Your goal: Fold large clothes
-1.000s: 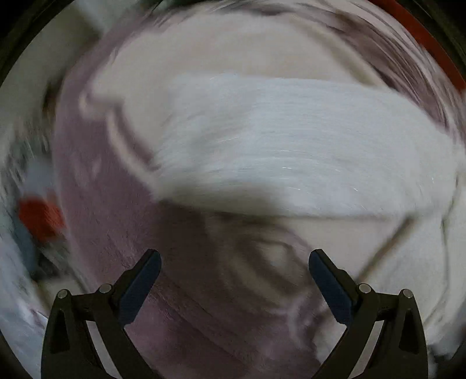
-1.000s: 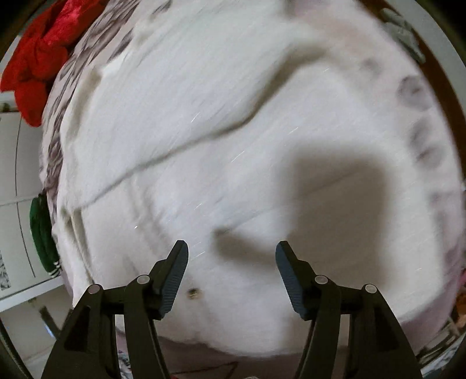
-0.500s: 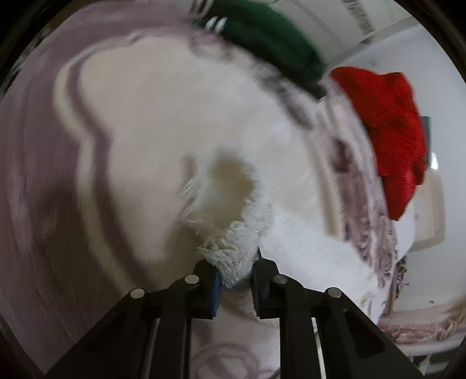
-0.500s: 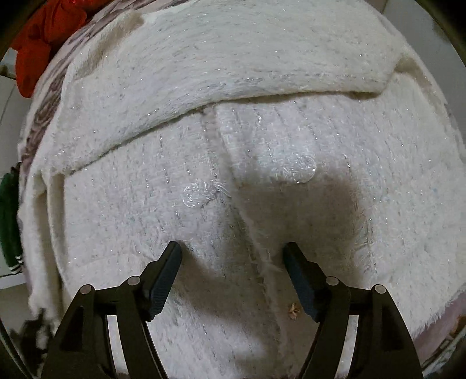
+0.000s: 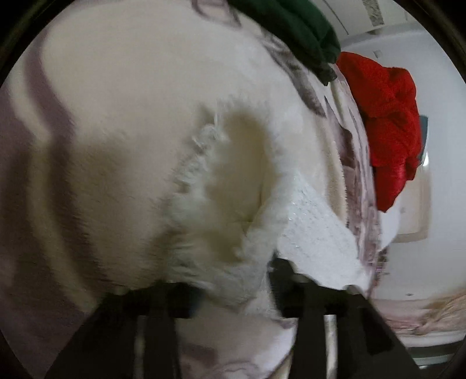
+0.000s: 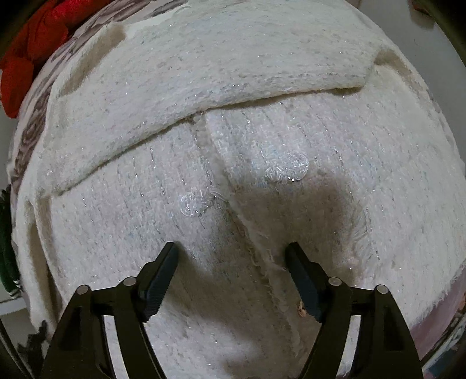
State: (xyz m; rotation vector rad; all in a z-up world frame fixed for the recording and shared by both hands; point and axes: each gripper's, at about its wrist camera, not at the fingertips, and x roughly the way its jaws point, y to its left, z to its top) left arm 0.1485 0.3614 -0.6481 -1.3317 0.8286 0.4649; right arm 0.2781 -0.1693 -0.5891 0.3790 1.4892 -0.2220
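A cream fuzzy knit garment (image 6: 262, 140) with silver threads lies spread on a patterned bedcover (image 6: 38, 102). One sleeve is folded across its top. Its front opening (image 6: 250, 245) runs down the middle, with clear sequin clusters (image 6: 193, 202) on each side. My right gripper (image 6: 233, 262) is open and empty, its jaws standing either side of the opening, just above the cloth. In the left wrist view the garment (image 5: 131, 131) fills the frame. My left gripper (image 5: 236, 285) has its jaws parted with a fuzzy sleeve cuff (image 5: 227, 204) bunched between them.
A red garment (image 5: 387, 125) and a dark green garment (image 5: 294, 26) lie at the bed's far edge. The red one also shows in the right wrist view (image 6: 26, 55). A white wall and floor (image 5: 413, 247) lie beyond the bed's right side.
My left gripper, shut on the fuzzy cuff half a second ago, has opened its jaws and the cuff has spread out. My right gripper stays open and has come closer to the garment.
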